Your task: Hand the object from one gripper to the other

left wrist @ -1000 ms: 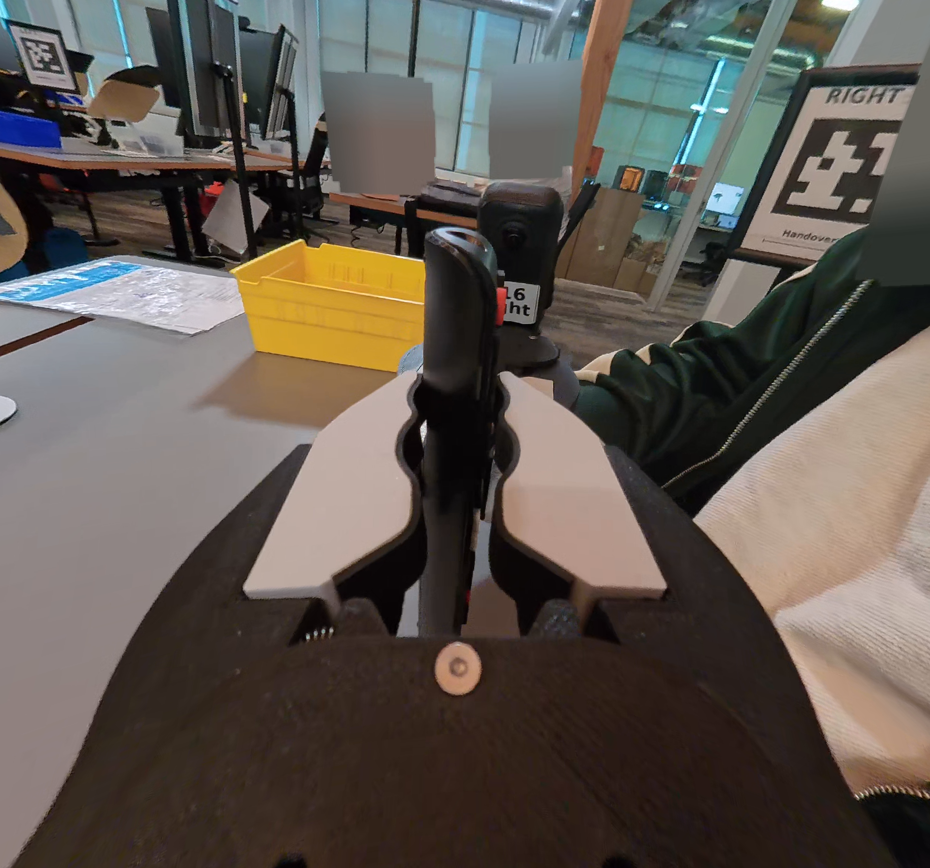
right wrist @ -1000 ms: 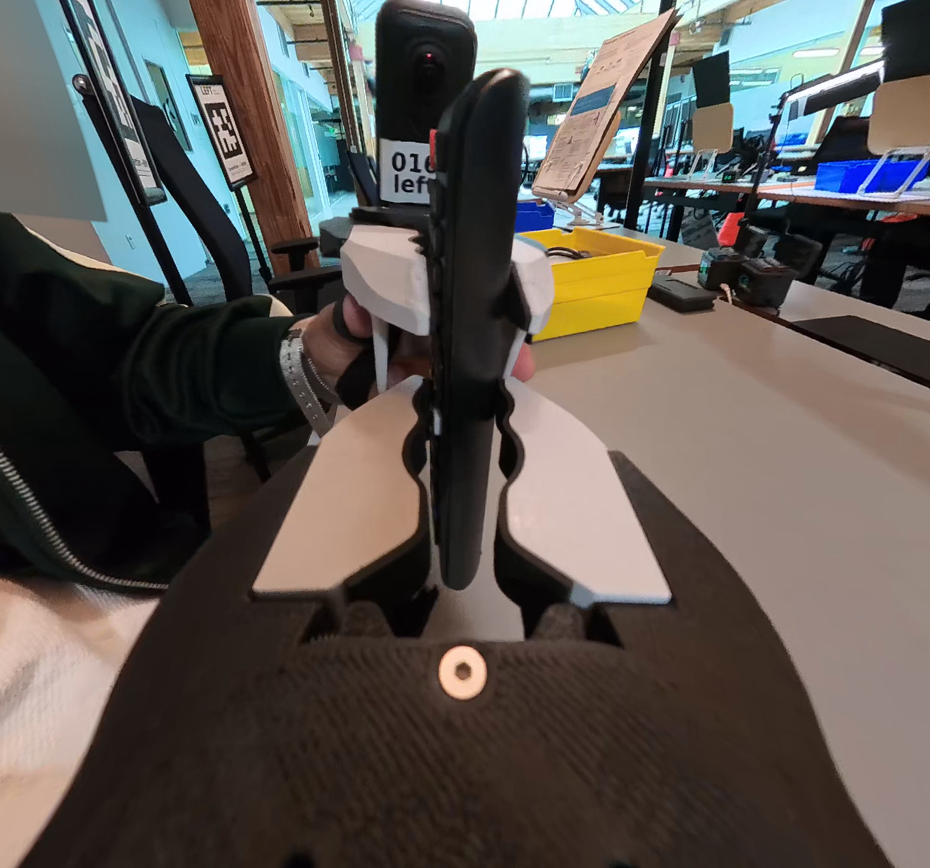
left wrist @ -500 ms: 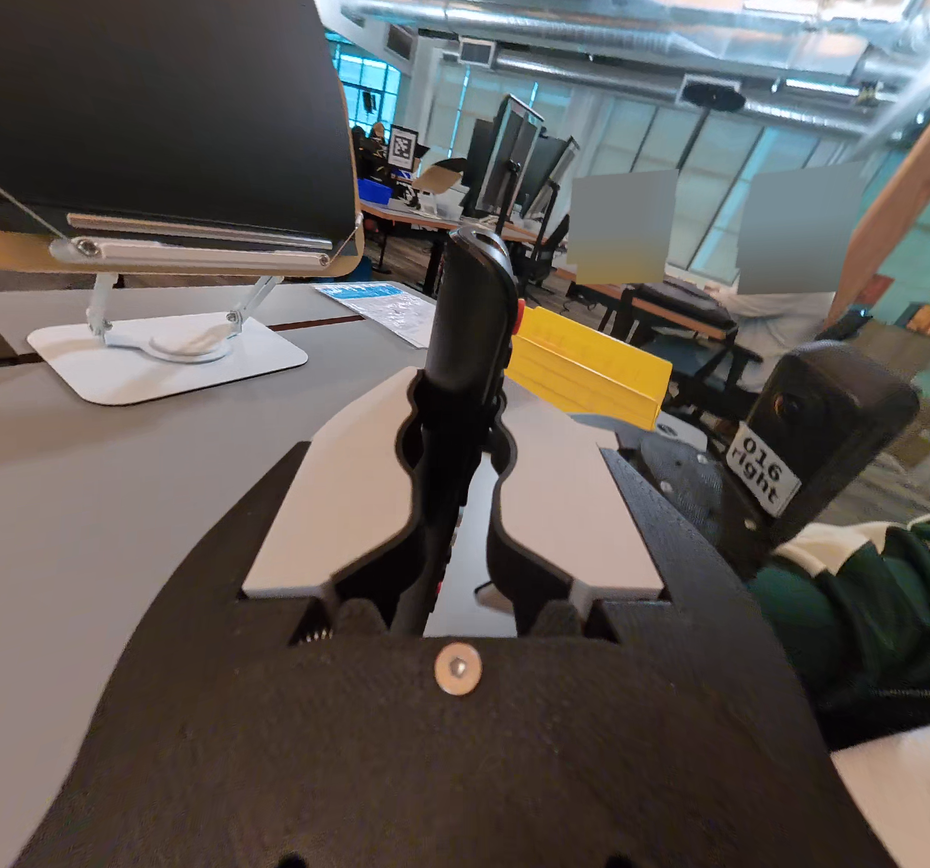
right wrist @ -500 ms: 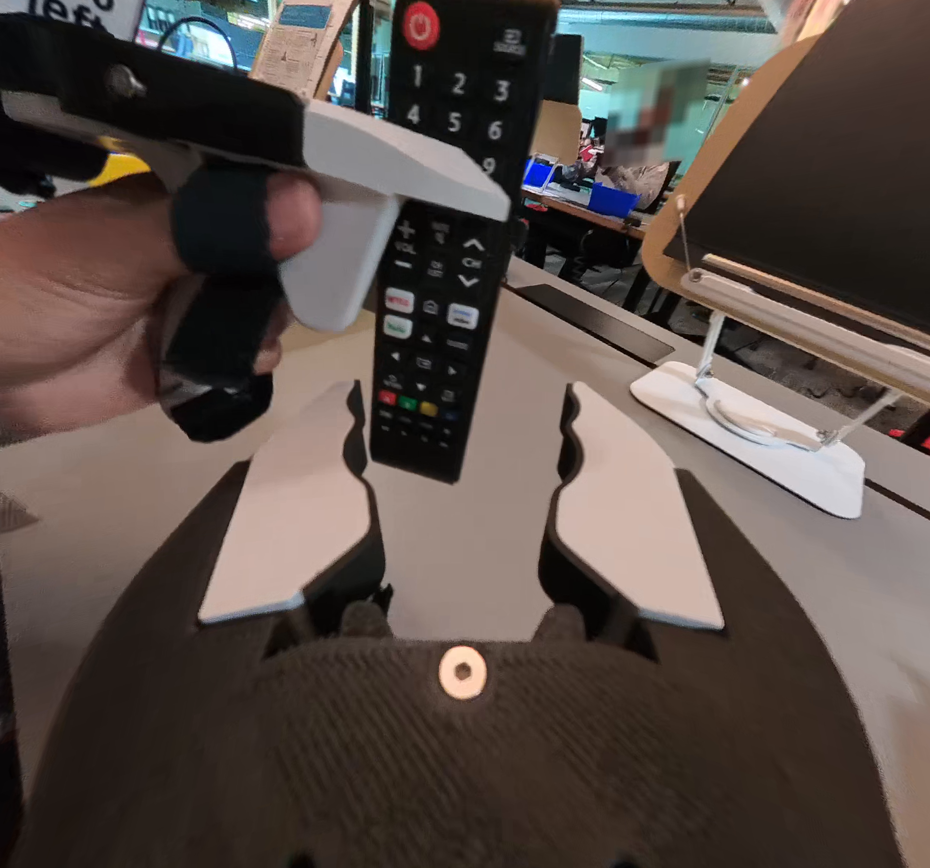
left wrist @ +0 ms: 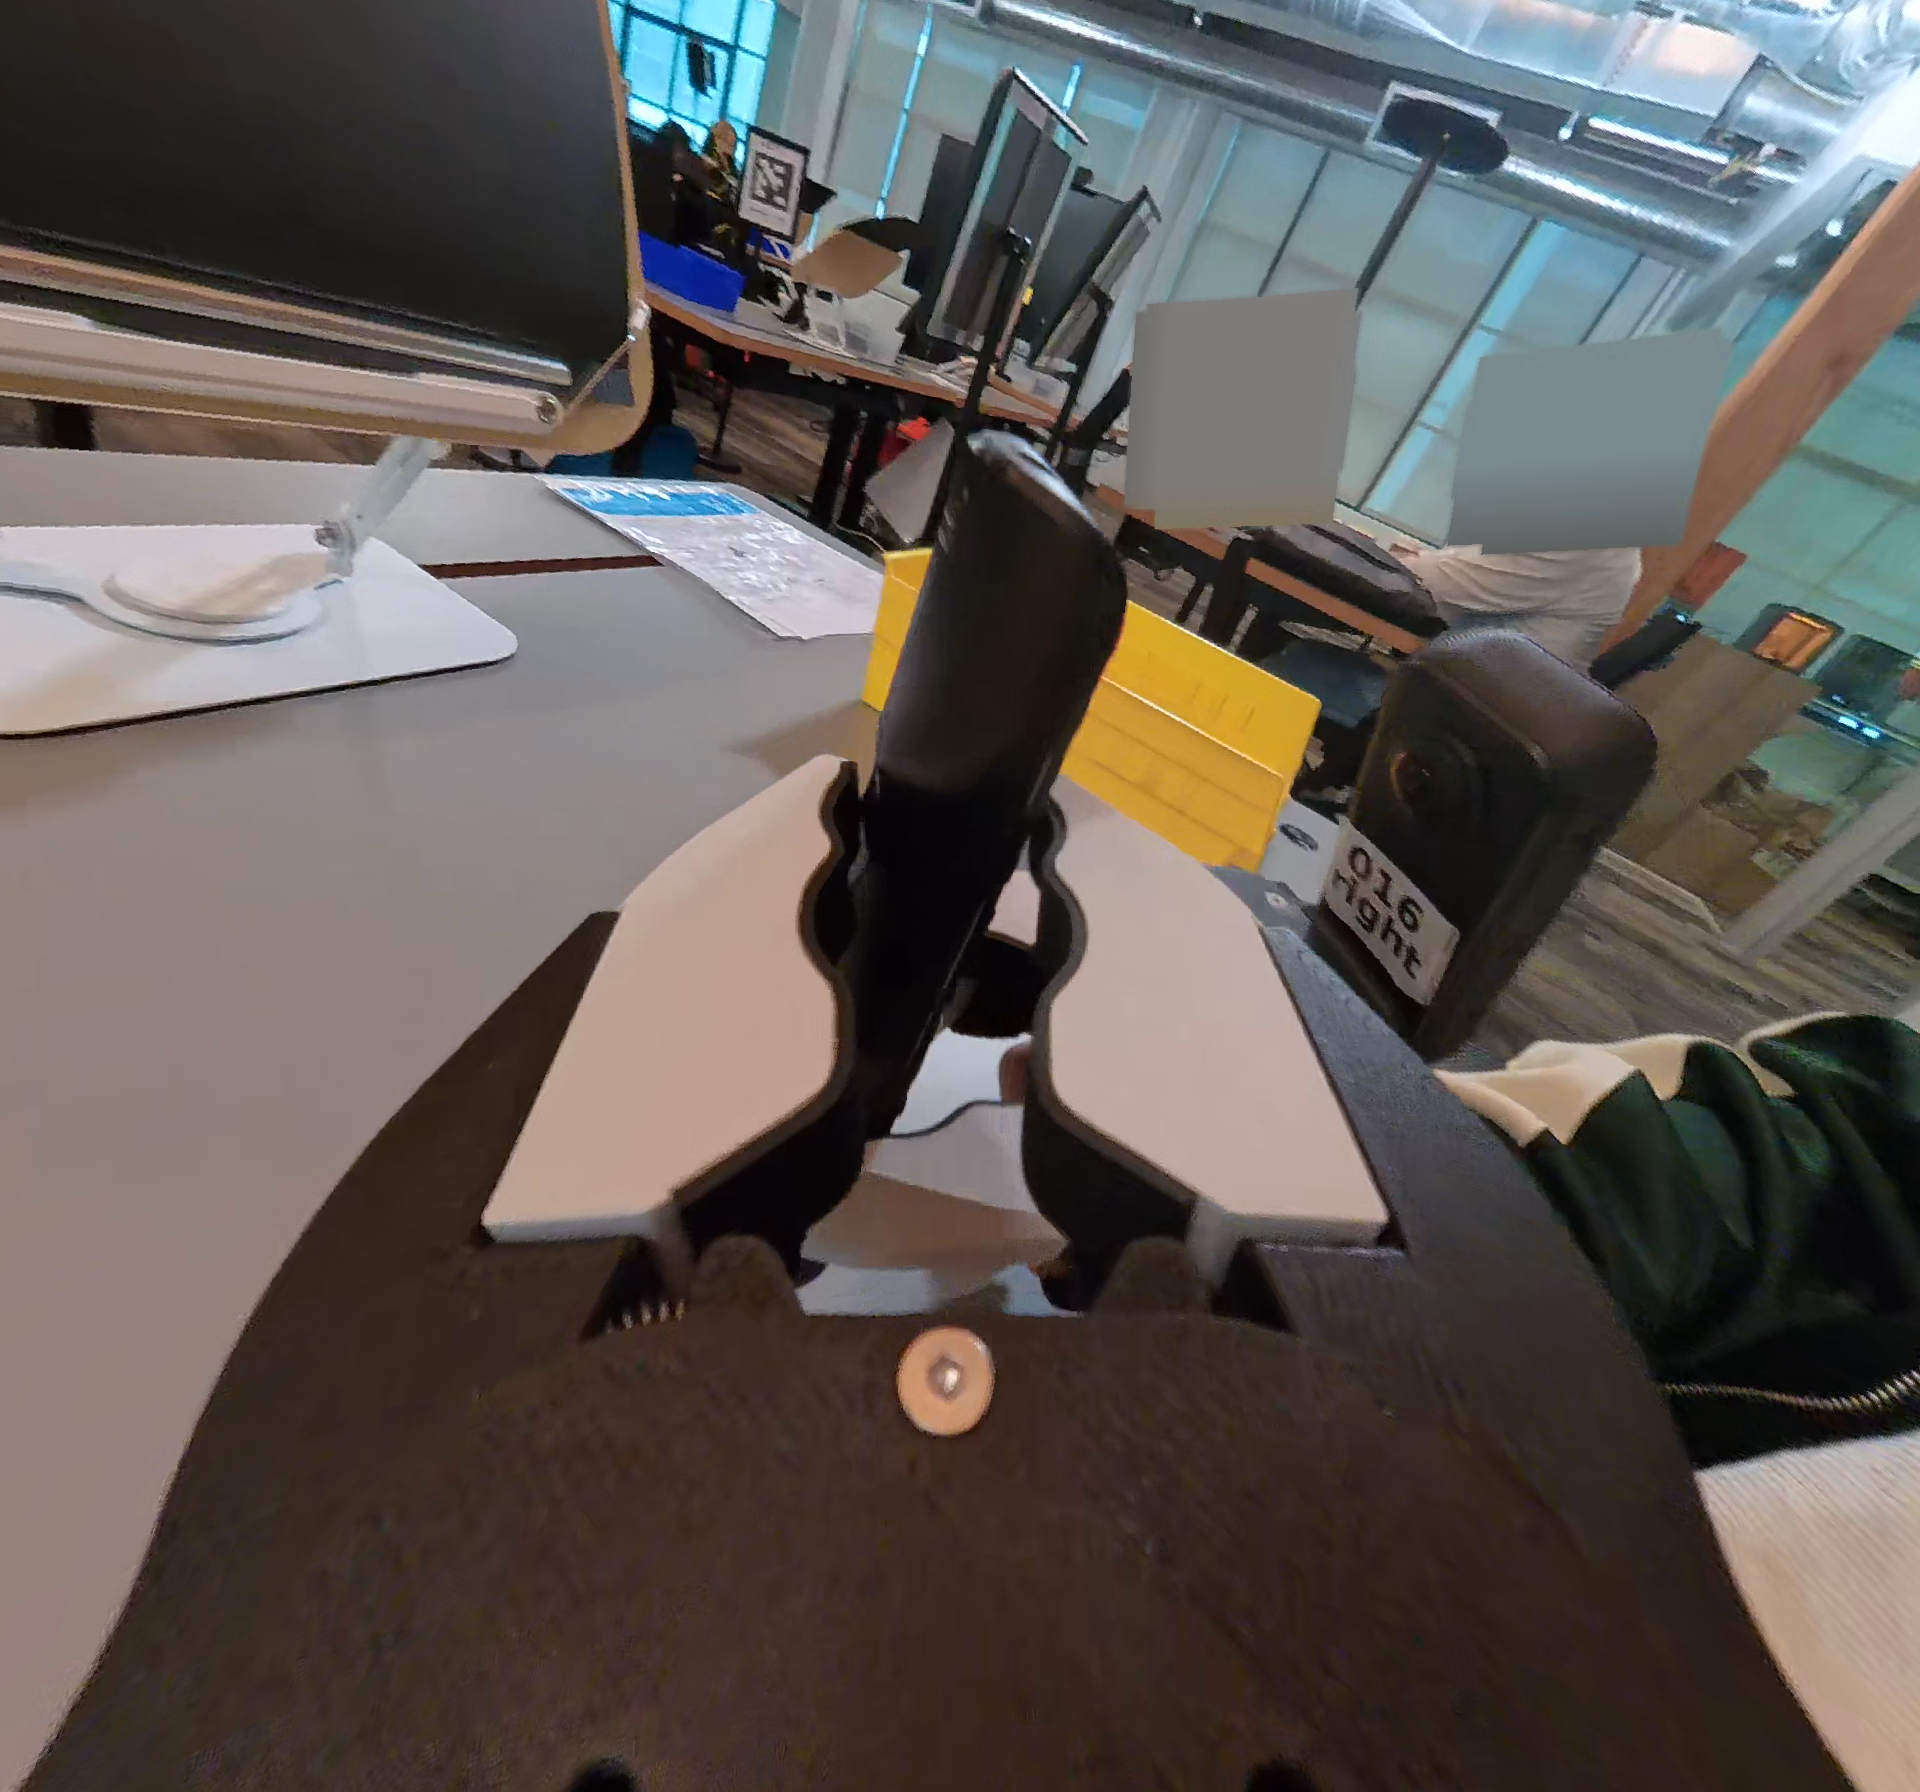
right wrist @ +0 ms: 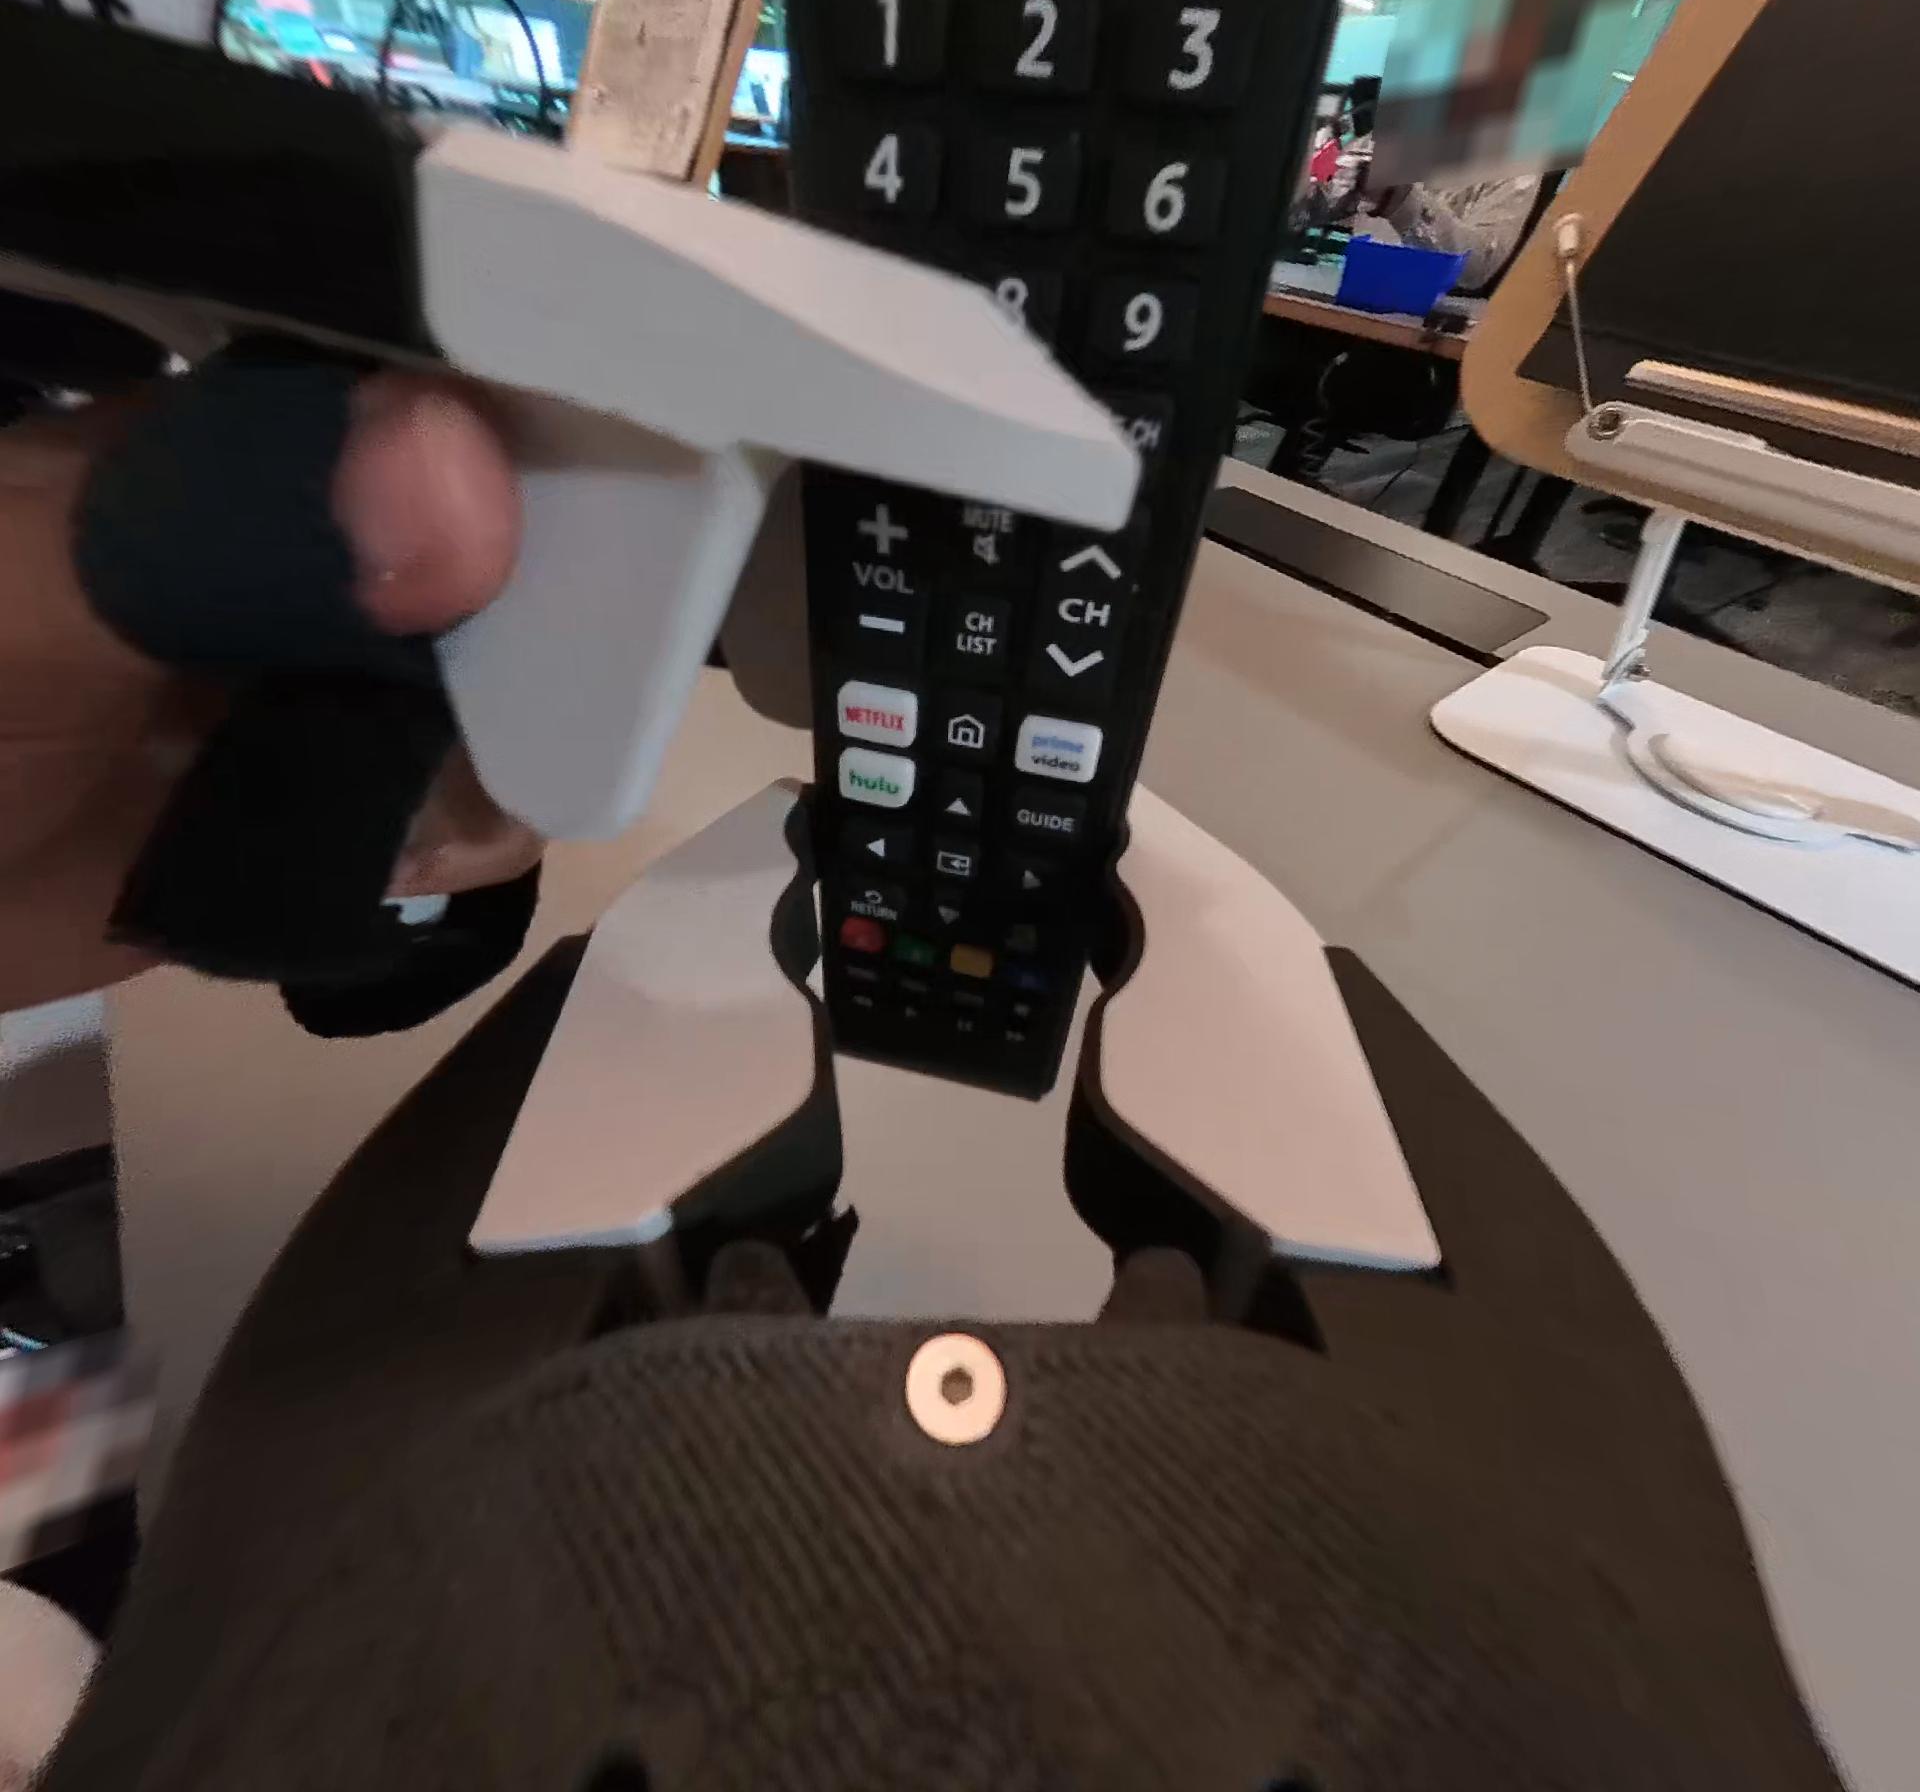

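Left gripper (left wrist: 940, 911) clamps the remote (right wrist: 1023, 454) mid-body; right gripper (right wrist: 956, 921) has closed round its lower end; handover half done; left release remains

Half a second ago my right gripper (right wrist: 956, 921) stood wide open with the slim black plastic remote control (right wrist: 997, 454) hanging between its white fingers untouched. Now those fingers have drawn in against the remote's lower edges, low in the centre of the right wrist view. The remote fills more of that frame, its top cut off. In the left wrist view, the remote (left wrist: 977, 734) leans further right in my left gripper (left wrist: 940, 901).
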The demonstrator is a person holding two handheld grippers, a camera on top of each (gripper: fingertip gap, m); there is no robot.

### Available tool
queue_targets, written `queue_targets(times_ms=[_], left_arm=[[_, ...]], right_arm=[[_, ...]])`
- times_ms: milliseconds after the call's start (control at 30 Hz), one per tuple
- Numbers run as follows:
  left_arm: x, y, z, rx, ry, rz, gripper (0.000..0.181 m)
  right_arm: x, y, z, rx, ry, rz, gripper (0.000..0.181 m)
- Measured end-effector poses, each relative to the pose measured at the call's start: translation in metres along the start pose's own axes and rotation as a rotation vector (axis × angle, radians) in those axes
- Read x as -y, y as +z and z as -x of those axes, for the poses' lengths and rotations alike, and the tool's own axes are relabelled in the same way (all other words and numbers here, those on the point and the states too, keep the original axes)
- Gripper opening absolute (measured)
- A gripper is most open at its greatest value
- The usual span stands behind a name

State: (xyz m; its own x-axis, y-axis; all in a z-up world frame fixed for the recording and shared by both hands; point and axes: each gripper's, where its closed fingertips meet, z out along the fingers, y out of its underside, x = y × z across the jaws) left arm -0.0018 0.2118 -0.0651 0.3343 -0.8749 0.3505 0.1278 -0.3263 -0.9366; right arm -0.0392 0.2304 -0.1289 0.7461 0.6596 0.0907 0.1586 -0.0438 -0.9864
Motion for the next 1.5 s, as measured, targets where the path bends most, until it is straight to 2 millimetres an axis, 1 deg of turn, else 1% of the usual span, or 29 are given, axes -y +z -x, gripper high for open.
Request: queue_targets(times_ms=[67,233,333,433,467,533,633,800,933,1267,1400,1500], left_arm=[[-0.001,0.002,-0.003,-0.012,0.0,0.011,0.042],[-0.004,0.004,-0.006,-0.024,0.031,0.056,0.052],[-0.003,0.003,-0.01,-0.04,0.042,0.076,0.058],[-0.002,0.003,-0.012,-0.043,0.091,0.124,0.065],[-0.003,0.003,-0.012,-0.036,0.116,0.149,0.065],[-0.004,0.002,-0.01,-0.01,0.161,0.189,0.066],[-0.003,0.001,-0.009,0.017,0.212,0.215,0.066],[-0.003,0.0,-0.006,0.06,0.303,0.25,0.069],[-0.003,-0.001,-0.006,0.073,0.333,0.26,0.071],[-0.006,-0.002,0.0,0.107,0.353,0.287,0.07],[-0.006,-0.003,0.004,0.147,0.405,0.3,0.07],[-0.004,-0.003,0.003,0.16,0.448,0.305,0.07]], right_arm=[[0.006,-0.003,-0.002,0.044,0.039,-0.027,0.05],[0.015,-0.013,-0.008,0.149,0.044,-0.083,0.05],[0.02,-0.022,-0.014,0.2,0.057,-0.11,0.051],[0.028,-0.034,-0.012,0.328,0.097,-0.164,0.051],[0.028,-0.037,-0.012,0.359,0.103,-0.165,0.051],[0.026,-0.04,-0.02,0.337,0.087,-0.156,0.051],[0.025,-0.044,-0.025,0.35,0.092,-0.159,0.051],[0.024,-0.046,-0.028,0.366,0.104,-0.163,0.051],[0.021,-0.045,-0.027,0.371,0.1,-0.15,0.051],[0.018,-0.044,-0.017,0.411,0.084,-0.139,0.051],[0.014,-0.044,-0.014,0.435,0.077,-0.127,0.051],[0.013,-0.044,-0.012,0.451,0.075,-0.123,0.051]])
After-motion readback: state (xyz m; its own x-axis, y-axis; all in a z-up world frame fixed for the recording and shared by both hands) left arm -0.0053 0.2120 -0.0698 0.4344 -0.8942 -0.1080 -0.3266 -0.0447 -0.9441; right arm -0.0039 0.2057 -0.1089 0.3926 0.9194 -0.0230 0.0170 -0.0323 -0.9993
